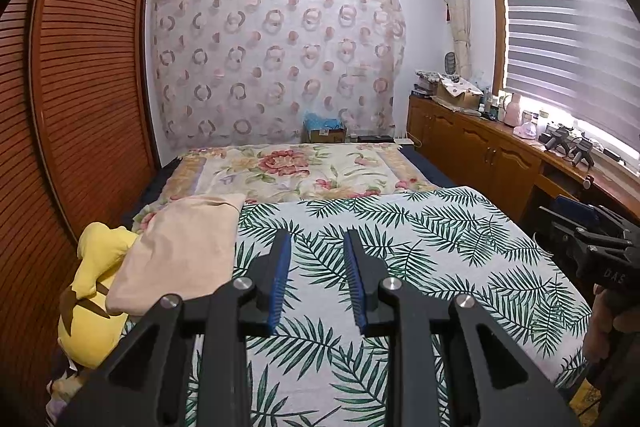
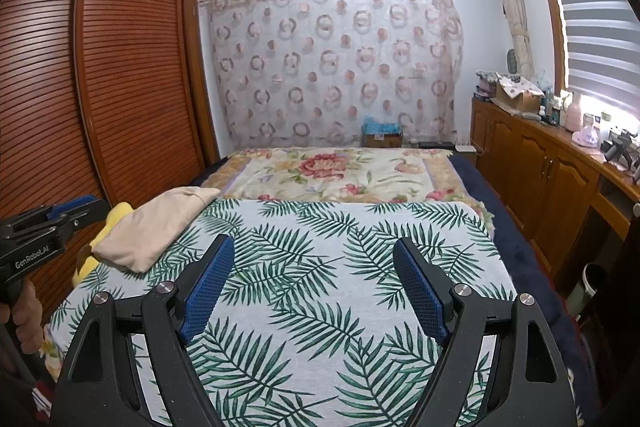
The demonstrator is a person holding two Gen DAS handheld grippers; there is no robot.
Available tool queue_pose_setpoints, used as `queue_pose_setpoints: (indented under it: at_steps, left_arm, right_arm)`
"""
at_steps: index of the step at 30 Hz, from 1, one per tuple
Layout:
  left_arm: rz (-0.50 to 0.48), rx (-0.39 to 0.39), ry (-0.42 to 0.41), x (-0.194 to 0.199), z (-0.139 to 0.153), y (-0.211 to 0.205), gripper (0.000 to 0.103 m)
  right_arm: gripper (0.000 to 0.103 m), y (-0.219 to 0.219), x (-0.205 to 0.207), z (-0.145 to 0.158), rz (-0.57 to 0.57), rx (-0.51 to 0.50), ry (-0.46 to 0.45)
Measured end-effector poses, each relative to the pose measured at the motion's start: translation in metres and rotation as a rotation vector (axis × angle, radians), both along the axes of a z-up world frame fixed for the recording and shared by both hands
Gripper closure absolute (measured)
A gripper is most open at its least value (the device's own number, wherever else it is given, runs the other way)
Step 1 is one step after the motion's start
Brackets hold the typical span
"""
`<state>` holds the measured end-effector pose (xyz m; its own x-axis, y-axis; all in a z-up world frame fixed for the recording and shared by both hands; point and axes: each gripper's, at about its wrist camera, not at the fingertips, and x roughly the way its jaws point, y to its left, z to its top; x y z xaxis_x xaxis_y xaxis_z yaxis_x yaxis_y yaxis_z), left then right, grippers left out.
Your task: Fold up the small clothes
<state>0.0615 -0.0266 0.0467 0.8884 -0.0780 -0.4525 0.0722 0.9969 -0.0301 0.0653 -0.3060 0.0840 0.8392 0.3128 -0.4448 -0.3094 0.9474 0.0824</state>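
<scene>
soft beige folded cloth [image 1: 180, 251] on leaf-print sheet [image 1: 400, 247]; left tongs [image 1: 316, 247] and right tongs [image 2: 312, 259] released, empty

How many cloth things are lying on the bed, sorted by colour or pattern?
Beige garment: 1
Yellow garment, partly under the beige one: 1
Green leaf-print cloth: 1
Floral blanket: 1
Total: 4
</scene>
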Motion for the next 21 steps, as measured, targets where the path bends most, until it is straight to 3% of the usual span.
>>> queue_pose_setpoints:
  at_steps: [21]
  left_arm:
    - [0.005,0.005,-0.008,-0.0039,0.0046,0.0032,0.077]
  right_arm:
    - [0.02,-0.0005,0.0004,-0.001,0.0,0.003,0.001]
